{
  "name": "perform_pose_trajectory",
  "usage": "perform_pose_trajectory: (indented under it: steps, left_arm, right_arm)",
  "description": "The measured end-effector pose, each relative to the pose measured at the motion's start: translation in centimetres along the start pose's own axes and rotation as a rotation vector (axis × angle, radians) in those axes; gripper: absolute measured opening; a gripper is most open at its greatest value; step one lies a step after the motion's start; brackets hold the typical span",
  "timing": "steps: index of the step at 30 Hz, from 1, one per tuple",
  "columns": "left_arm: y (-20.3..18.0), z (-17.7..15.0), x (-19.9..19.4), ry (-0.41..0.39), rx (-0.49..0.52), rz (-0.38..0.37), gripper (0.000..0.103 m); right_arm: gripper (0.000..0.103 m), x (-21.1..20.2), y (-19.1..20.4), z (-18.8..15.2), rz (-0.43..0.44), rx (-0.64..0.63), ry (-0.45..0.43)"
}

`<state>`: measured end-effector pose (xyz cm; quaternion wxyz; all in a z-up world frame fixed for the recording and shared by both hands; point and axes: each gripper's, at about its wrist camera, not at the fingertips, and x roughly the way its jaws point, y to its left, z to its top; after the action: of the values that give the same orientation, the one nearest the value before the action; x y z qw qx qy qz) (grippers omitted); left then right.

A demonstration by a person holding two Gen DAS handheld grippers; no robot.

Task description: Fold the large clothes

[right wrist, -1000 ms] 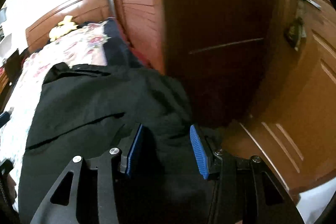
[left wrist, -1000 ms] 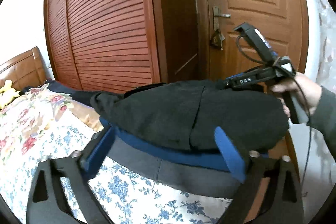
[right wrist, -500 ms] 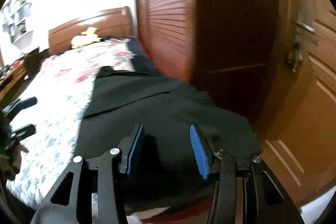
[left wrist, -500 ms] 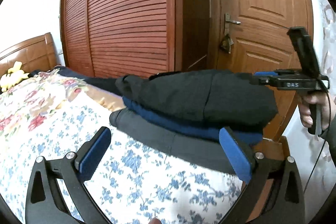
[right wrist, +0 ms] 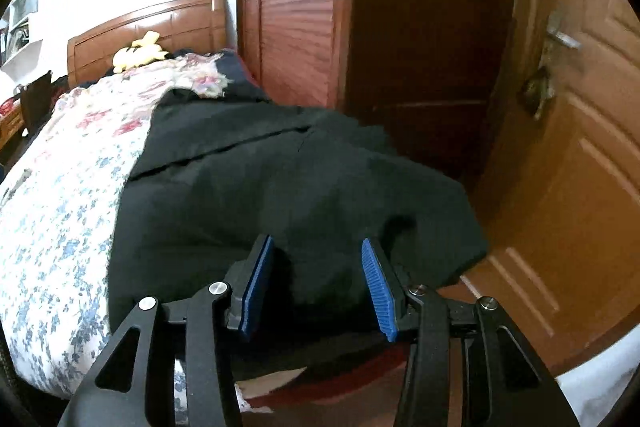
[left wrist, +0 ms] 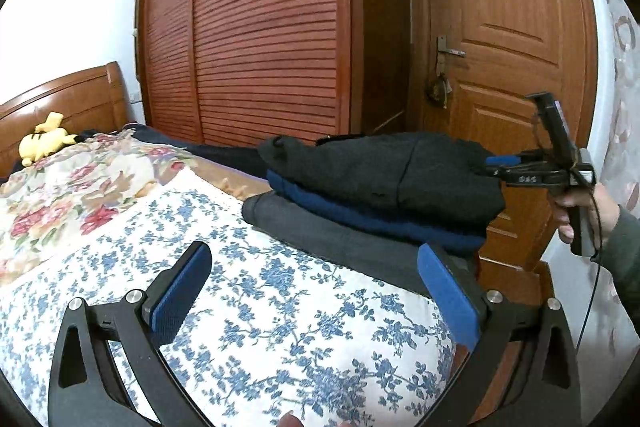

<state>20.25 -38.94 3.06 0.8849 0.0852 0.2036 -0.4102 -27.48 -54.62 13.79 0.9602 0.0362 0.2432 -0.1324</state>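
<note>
A folded black garment tops a stack on the bed corner, over a folded blue garment and a grey garment. In the right wrist view the black garment fills the middle. My left gripper is open and empty above the floral quilt, short of the stack. My right gripper is open, its fingers just over the black garment's near edge, holding nothing. It also shows in the left wrist view at the stack's right end.
The floral quilt covers the bed. A yellow plush toy lies by the wooden headboard. A slatted wardrobe and a wooden door stand close behind the stack. The bed's footboard is at the right.
My left gripper has pulled back from the stack, so more quilt shows in front of it. My right gripper has drawn back to the black garment's edge. The stack stays put.
</note>
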Motion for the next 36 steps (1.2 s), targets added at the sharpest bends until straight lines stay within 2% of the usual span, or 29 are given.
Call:
perform_pose_trajectory:
  steps: [5,9,15,21,29,36]
  left_arm:
    - [0.2,-0.5,-2.7,-0.002,-0.019,0.032,0.103]
    - [0.0,-1.2,-5.3,0.001,-0.019,0.049,0.103]
    - [0.3,-3.3,-10.1,-0.003,-0.023,0.114,0.103]
    - [2.9,-6.8,-12.9,0.056,-0.067,0.193,0.103]
    - [8.0,-12.5,-16.3,0.12,-0.185,0.27,0.103]
    - [11.3,-16.8,-20.7,0.129,-0.29,0.385,0.103]
  right_arm:
    - [0.047,-4.7,2.1,0.2,0.005,-0.001,-0.076]
    - [0.058,-6.6,5.6,-1.4,0.039,-0.024,-0.102]
    - [0.078,-10.0,11.3,-3.9,0.165,-0.037,-0.125]
    - [0.082,-9.3,16.9,-7.9,0.243,-0.038,-0.133]
    - [0.082,-5.8,23.2,-9.8,0.345,-0.063,-0.092]
    - [0.082,-2.7,28.0,-10.7,0.431,-0.101,-0.048]
